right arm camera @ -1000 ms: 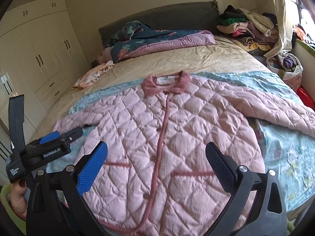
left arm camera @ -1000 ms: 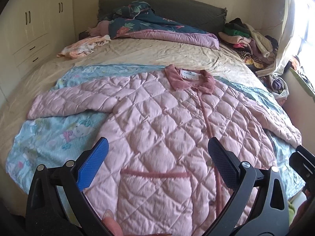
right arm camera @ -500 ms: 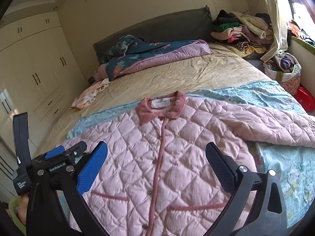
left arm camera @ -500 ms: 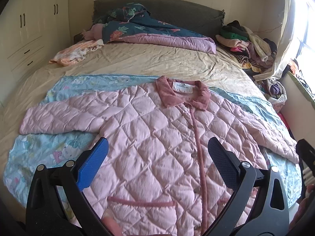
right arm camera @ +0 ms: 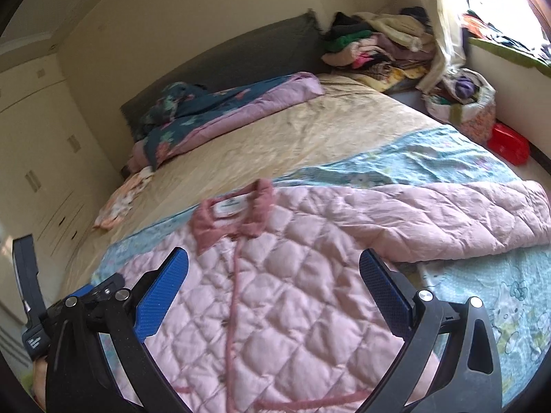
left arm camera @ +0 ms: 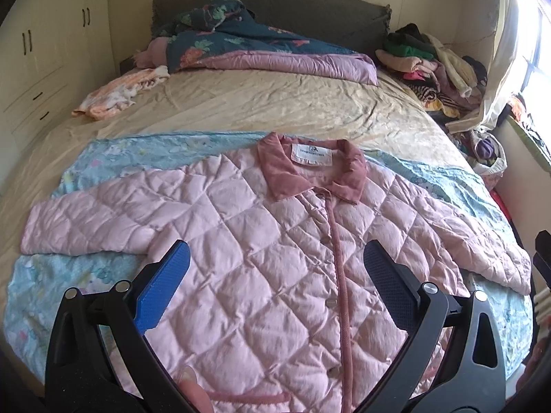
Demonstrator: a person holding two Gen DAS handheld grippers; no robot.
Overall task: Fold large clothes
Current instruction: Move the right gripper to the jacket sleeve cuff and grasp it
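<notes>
A pink quilted jacket (left arm camera: 261,247) (right arm camera: 275,292) lies flat and face up on a light blue sheet (left arm camera: 137,151), buttoned, darker pink collar (left arm camera: 310,168) toward the headboard, both sleeves spread sideways. My left gripper (left arm camera: 275,275) hovers open above the jacket's chest, nothing between its blue pads. In the right wrist view my right gripper (right arm camera: 273,280) is also open and empty above the jacket's front. The right sleeve (right arm camera: 447,220) stretches off to the right. The left gripper's body (right arm camera: 38,309) shows at that view's left edge.
The jacket lies on a bed with a beige sheet (left arm camera: 275,103). A folded floral quilt (left arm camera: 261,51) and a small peach garment (left arm camera: 117,93) lie near the headboard. A clothes pile (left arm camera: 430,65), a curtain and a bag sit right; a red object (right arm camera: 508,143) is on the floor. Wardrobes stand left.
Both grippers moved forward over the jacket toward the collar, which looks larger and nearer. The right view tilted and swung right. Both stayed open; the jacket has not moved.
</notes>
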